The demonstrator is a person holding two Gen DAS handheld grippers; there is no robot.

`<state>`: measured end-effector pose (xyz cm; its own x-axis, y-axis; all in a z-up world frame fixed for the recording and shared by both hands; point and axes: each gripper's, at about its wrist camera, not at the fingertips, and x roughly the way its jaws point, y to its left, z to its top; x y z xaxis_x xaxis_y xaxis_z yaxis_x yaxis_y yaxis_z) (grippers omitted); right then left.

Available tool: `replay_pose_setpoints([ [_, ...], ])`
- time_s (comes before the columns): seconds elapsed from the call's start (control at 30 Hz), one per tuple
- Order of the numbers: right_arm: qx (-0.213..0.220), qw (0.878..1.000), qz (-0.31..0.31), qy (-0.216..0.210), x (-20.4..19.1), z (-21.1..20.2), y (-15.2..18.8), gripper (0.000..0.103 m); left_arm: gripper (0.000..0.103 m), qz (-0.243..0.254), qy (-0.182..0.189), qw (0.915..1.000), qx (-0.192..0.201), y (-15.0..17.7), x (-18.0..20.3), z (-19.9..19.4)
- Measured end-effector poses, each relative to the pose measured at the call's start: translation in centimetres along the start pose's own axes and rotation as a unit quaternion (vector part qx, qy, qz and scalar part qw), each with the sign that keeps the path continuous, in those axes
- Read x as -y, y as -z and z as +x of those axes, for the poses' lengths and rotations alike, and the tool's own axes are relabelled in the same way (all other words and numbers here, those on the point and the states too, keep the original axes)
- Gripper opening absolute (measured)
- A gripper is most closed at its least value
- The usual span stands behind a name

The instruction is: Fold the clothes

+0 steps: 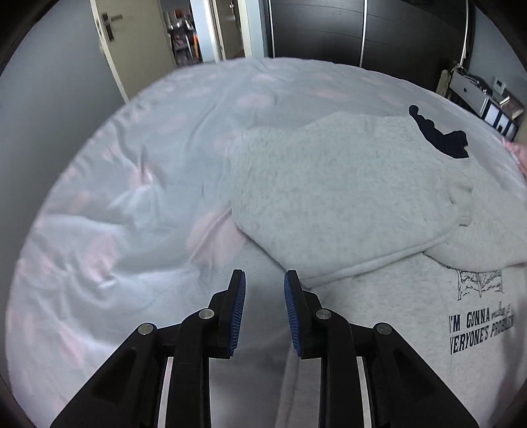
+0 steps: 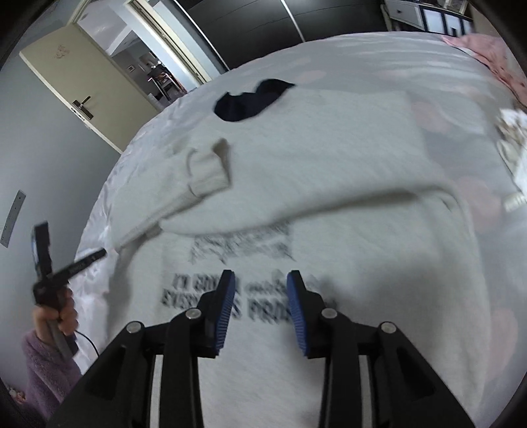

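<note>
A light grey sweatshirt [image 1: 346, 191] with dark printed lettering lies on the bed, its far part folded back over the print so the fleecy inside shows. A sleeve cuff [image 2: 206, 173] rests on the folded part. A dark navy garment [image 2: 250, 100] pokes out at the far edge. My left gripper [image 1: 264, 286] hovers open over the sweatshirt's left edge, nothing between its blue pads. My right gripper [image 2: 260, 286] is open above the lettering [image 2: 237, 296], holding nothing. The left gripper [image 2: 95, 255] also shows at the sweatshirt's left side in the right wrist view, held by a hand [image 2: 62, 312].
The bed cover [image 1: 131, 197] is pale with pink spots and creased on the left. A pink cloth [image 2: 494, 62] lies at the far right. An open door [image 2: 82, 85], dark wardrobes [image 1: 362, 29] and a white shelf unit [image 1: 477, 95] stand beyond the bed.
</note>
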<state>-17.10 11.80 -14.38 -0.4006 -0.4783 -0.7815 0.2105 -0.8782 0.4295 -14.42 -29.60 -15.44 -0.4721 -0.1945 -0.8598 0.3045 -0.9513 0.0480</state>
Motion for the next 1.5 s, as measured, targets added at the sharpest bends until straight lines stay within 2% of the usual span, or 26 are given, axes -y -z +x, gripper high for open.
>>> replay_pose_setpoints([
  [0.07, -0.001, 1.000, -0.005, -0.002, -1.8, 1.3, -2.3, 0.032, 0.026, -0.002, -0.009, 0.9999, 0.009, -0.6, -0.7, 0.7],
  [0.17, -0.011, 1.000, -0.006, -0.012, -3.9, 4.1, -5.6, 0.034, 0.027, -0.029, 0.023, 0.9993, -0.001, -1.0, -1.8, 1.7],
  [0.23, -0.020, 1.000, -0.003, -0.021, -4.9, 6.2, -7.5, 0.037, 0.027, -0.038, 0.032, 0.9988, -0.004, -1.2, -2.4, 2.1],
  [0.27, -0.025, 0.999, 0.000, -0.025, -5.1, 7.2, -8.3, 0.043, 0.027, -0.040, 0.030, 0.9987, -0.002, -1.3, -2.6, 2.2],
  [0.33, -0.036, 0.999, 0.009, -0.017, -5.1, 9.5, -9.9, 0.047, 0.027, -0.046, 0.027, 0.9986, 0.000, -1.4, -3.2, 2.4],
  [0.4, -0.047, 0.999, 0.016, -0.002, -4.8, 11.4, -11.0, 0.047, 0.027, -0.064, 0.031, 0.9975, -0.003, -1.6, -4.1, 2.7],
  [0.53, -0.076, 0.996, 0.037, 0.002, -3.8, 14.9, -11.8, 0.047, 0.027, -0.098, 0.046, 0.9940, -0.013, -1.8, -5.4, 3.2],
  [0.67, -0.075, 0.996, 0.056, 0.000, -3.4, 16.0, -11.6, 0.047, 0.027, -0.123, 0.064, 0.9900, -0.024, -1.8, -6.0, 3.7],
  [0.7, -0.073, 0.995, 0.061, 0.001, -3.4, 16.1, -11.5, 0.046, 0.027, -0.130, 0.068, 0.9888, -0.027, -1.8, -6.2, 3.8],
  [0.8, -0.084, 0.995, 0.059, 0.000, -4.2, 16.5, -11.0, 0.027, 0.027, -0.119, 0.059, 0.9908, -0.029, -1.8, -5.6, 3.8],
  [0.83, -0.091, 0.994, 0.055, 0.000, -4.6, 16.5, -10.9, 0.026, 0.027, -0.114, 0.055, 0.9916, -0.029, -1.8, -5.3, 3.7],
  [0.87, -0.089, 0.995, 0.050, 0.009, -5.0, 16.2, -11.0, 0.022, 0.027, -0.110, 0.052, 0.9921, -0.029, -1.8, -5.2, 3.6],
  [0.9, -0.086, 0.995, 0.045, 0.018, -5.5, 15.8, -11.1, 0.012, 0.027, -0.107, 0.050, 0.9925, -0.029, -1.7, -5.1, 3.5],
  [0.97, -0.081, 0.995, 0.034, 0.037, -6.3, 15.1, -11.4, 0.007, 0.027, -0.105, 0.048, 0.9929, -0.029, -1.6, -5.2, 3.3],
  [1.07, -0.056, 0.997, 0.019, 0.046, -8.2, 12.6, -12.5, 0.005, 0.027, -0.117, 0.055, 0.9912, -0.027, -1.4, -6.0, 3.0],
  [1.17, -0.023, 0.999, -0.018, 0.046, -12.1, 8.7, -14.8, 0.004, 0.027, -0.138, 0.077, 0.9871, -0.028, -1.3, -6.9, 2.8],
  [1.27, 0.012, 0.996, -0.068, 0.047, -17.7, 4.7, -17.1, 0.003, 0.027, -0.149, 0.095, 0.9838, -0.031, -1.1, -7.3, 2.8],
  [1.37, 0.052, 0.989, -0.120, 0.065, -24.4, 1.5, -19.3, 0.002, 0.027, -0.138, 0.098, 0.9852, -0.030, -0.8, -7.0, 2.4],
  [1.5, 0.116, 0.976, -0.163, 0.088, -29.9, -3.1, -21.9, 0.002, 0.027, -0.125, 0.113, 0.9852, -0.027, -0.6, -6.4, 2.0],
])
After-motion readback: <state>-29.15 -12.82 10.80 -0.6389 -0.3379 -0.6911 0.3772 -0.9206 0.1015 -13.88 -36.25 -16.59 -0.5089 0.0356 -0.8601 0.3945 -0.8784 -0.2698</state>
